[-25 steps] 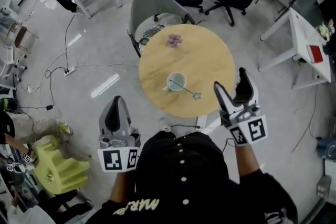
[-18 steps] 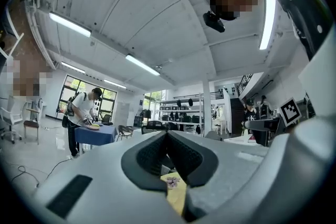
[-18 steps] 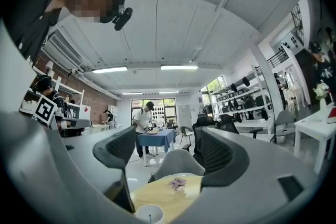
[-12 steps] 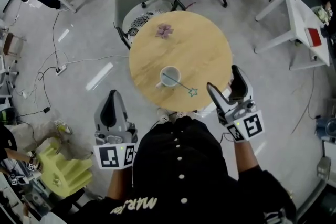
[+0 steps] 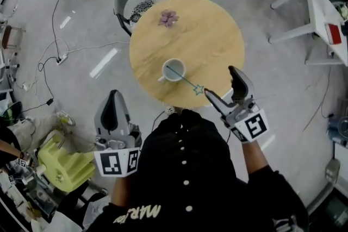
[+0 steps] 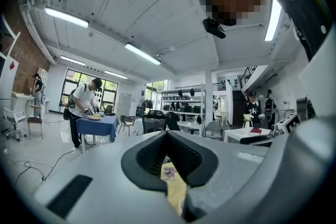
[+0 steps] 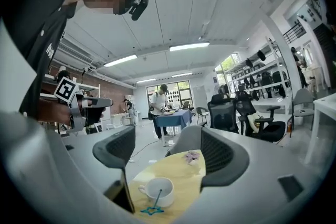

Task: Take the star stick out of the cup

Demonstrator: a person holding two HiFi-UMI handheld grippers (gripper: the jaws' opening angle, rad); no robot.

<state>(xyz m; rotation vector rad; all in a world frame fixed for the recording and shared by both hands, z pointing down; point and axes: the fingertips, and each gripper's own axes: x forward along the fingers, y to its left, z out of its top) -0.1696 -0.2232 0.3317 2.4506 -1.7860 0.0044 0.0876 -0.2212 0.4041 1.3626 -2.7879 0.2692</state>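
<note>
Right hand-held gripper (image 5: 220, 83) is hovering, jaws spread and empty, just beside the star stick (image 5: 187, 82), which is leaning in the cup (image 5: 174, 70) on the desk (image 5: 217, 35). The reach is judged to be the step in hand; the next move is calling for closing on the star end and lifting it clear.

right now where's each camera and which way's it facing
Head view: on the head, down at the table; torso, left gripper, right gripper show.
Left gripper view: on the left gripper, out over the table; shut jaws show.
Right gripper view: on the right gripper, toward the cup; open jaws show.
Head view, right gripper view share cup, star stick.
</note>
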